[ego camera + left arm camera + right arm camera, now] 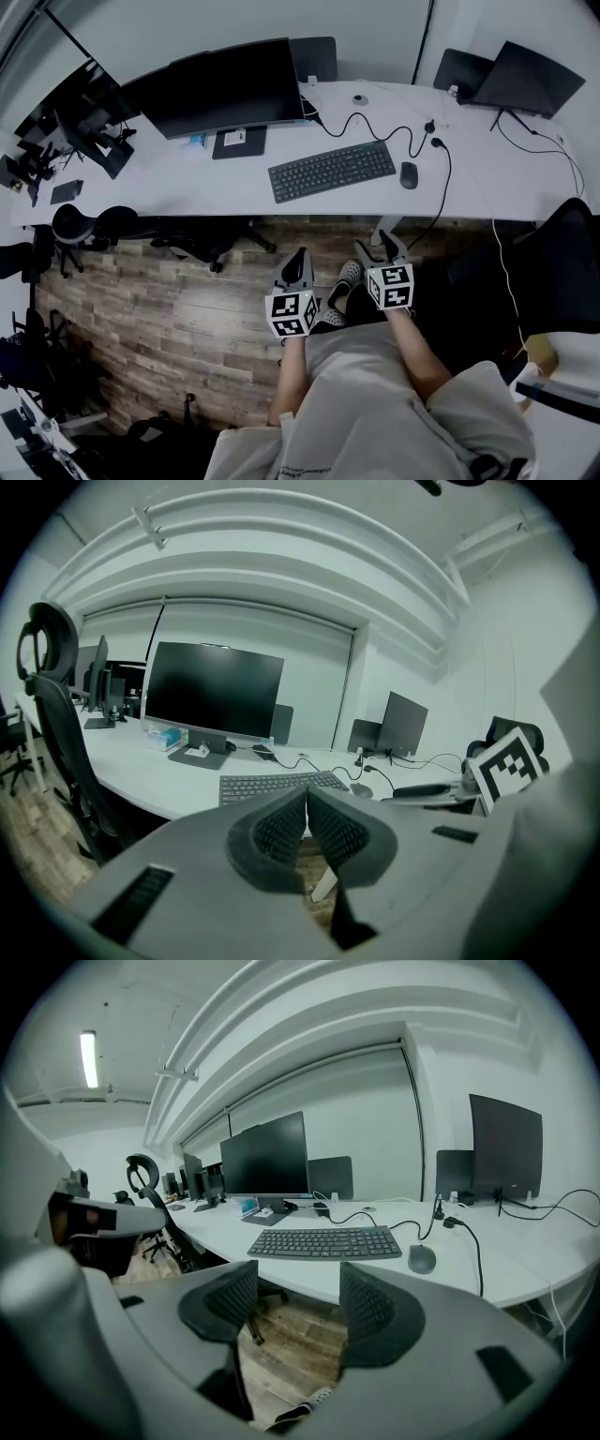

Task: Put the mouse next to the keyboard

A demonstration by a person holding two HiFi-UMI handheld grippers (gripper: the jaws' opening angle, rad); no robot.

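Observation:
A dark mouse (409, 174) lies on the white desk (187, 187), a short gap to the right of the black keyboard (332, 170). The right gripper view shows the same mouse (422, 1258) beside the keyboard (325, 1242). Both grippers hang over the wooden floor, short of the desk's front edge. My left gripper (298, 262) is shut with its pads together and nothing between them. My right gripper (383, 248) is open and empty, its jaws wide apart. In the left gripper view the keyboard (281, 785) lies beyond the shut pads (281, 832).
A large monitor (223, 89) stands behind the keyboard, and a second monitor (523, 75) sits at the desk's right end. A black cable (441, 187) runs past the mouse and off the desk edge. Office chairs (84, 225) stand under the desk at the left.

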